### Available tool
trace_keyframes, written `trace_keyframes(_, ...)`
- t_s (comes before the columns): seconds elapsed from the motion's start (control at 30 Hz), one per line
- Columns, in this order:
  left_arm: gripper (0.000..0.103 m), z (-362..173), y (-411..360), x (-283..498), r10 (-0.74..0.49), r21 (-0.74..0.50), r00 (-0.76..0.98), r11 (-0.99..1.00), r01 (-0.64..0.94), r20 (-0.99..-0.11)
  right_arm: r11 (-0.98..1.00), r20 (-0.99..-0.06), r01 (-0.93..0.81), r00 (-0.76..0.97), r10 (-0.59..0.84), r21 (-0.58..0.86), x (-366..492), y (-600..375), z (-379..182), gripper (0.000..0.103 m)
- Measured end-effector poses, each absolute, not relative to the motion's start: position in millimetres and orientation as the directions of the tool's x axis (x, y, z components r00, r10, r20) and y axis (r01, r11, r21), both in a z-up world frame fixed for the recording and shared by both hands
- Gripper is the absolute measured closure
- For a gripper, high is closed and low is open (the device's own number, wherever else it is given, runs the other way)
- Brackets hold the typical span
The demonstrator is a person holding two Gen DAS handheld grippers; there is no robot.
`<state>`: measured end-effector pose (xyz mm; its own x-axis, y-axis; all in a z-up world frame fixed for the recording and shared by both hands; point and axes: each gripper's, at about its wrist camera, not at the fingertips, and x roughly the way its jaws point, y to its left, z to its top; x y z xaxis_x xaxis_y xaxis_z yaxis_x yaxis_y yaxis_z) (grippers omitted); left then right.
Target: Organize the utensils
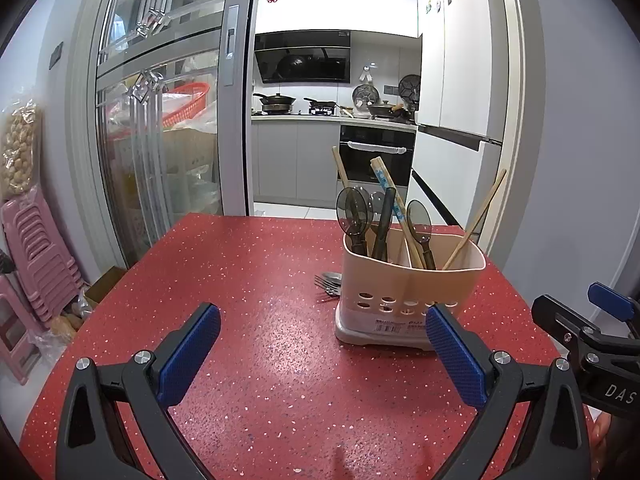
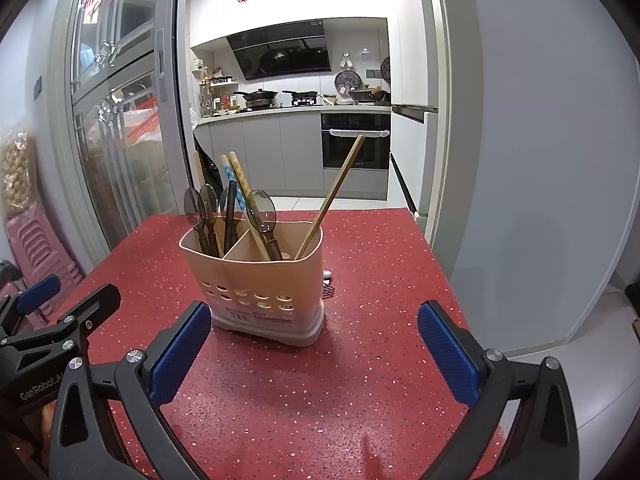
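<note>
While both fingers gape, utensil holder [image 2: 256,280] stands ahead, untouched.

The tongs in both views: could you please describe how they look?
Both the left tongs and the right tongs have black, angular plastic arms with silver screws and blue, finely textured pads. White lettering marks their bodies: "DAS" on the right, "GenRobot" on the left.
</note>
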<state>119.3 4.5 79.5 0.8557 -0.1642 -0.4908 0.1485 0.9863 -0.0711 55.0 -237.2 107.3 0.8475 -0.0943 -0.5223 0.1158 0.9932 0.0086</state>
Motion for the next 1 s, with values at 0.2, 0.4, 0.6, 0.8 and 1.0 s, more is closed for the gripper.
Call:
trace_keyframes(0.2,0.000,79.1,6.3,120.0,-0.163,-0.072,0.852,0.986,0.147,-0.497,0.994,-0.526,0.113,0.846,-0.092,0.009,55.7,-236.9,107.2,0.000)
trace_keyframes(0.4,0.000,78.6,7.4,120.4,-0.164,-0.076,0.851,0.986,0.146,-0.499,0.994,-0.527,0.109,0.845,-0.087,0.011,57.0,-236.7,107.0,0.000)
trace_keyframes(0.6,0.000,78.1,7.8,121.4,-0.165,-0.075,0.849,0.986,0.147,-0.502,0.994,-0.528,0.110,0.845,-0.087,0.011,57.9,-235.9,106.8,0.000)
trace_keyframes(0.8,0.000,77.5,7.1,120.8,-0.165,-0.073,0.848,0.986,0.148,-0.504,0.994,-0.529,0.109,0.844,-0.085,0.013,58.0,-235.8,106.8,0.000)
trace_keyframes(1.0,0.000,77.6,5.5,121.0,-0.165,-0.072,0.847,0.986,0.149,-0.505,0.994,-0.529,0.109,0.844,-0.086,0.012,58.4,-235.3,107.0,0.000)
